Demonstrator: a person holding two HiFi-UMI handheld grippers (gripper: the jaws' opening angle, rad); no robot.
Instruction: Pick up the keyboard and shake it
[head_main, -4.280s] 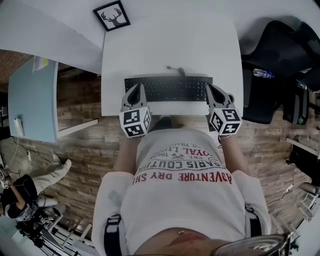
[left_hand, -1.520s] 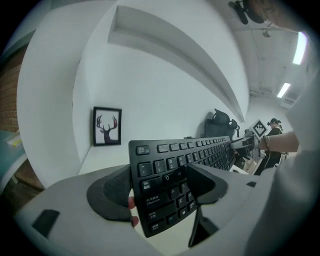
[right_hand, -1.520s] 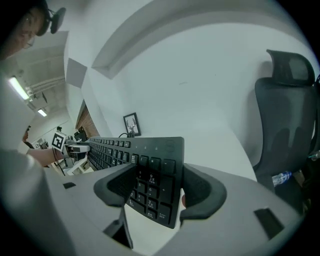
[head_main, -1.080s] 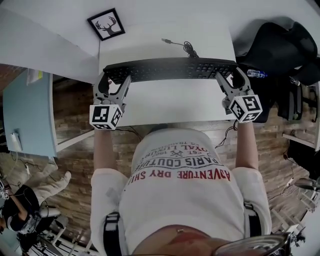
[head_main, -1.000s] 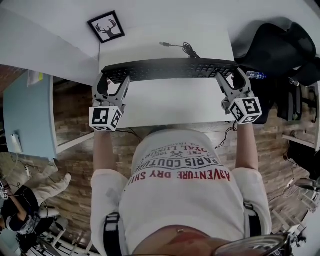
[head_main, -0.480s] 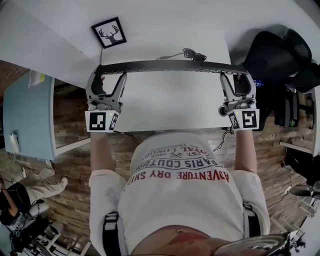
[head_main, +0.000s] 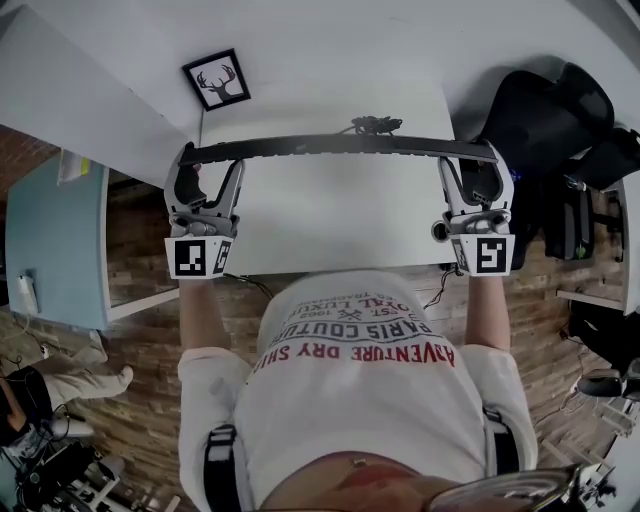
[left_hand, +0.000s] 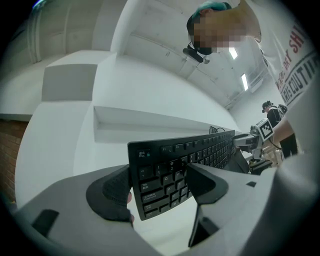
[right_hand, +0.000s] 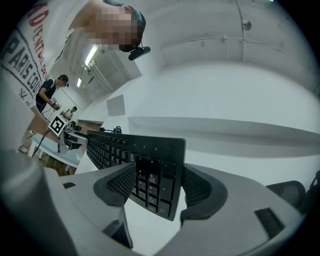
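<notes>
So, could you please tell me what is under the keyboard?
The white desk shows beneath the keyboard, held aloft at its ends by the left gripper and right gripper. The keyboard's underside is hidden.

Head view steeply down, gripper views close from opposite ends, sharing keyboard (head_main: 330, 146)

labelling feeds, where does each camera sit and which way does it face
Head view: on the head, facing steeply down at desk; shirt, arms, left tool, right tool show.
Left gripper view: on left tool, looking past its jaws along the keyboard toward right tool.
Right gripper view: on right tool, mirrored, toward left tool.
All share the keyboard.
</notes>
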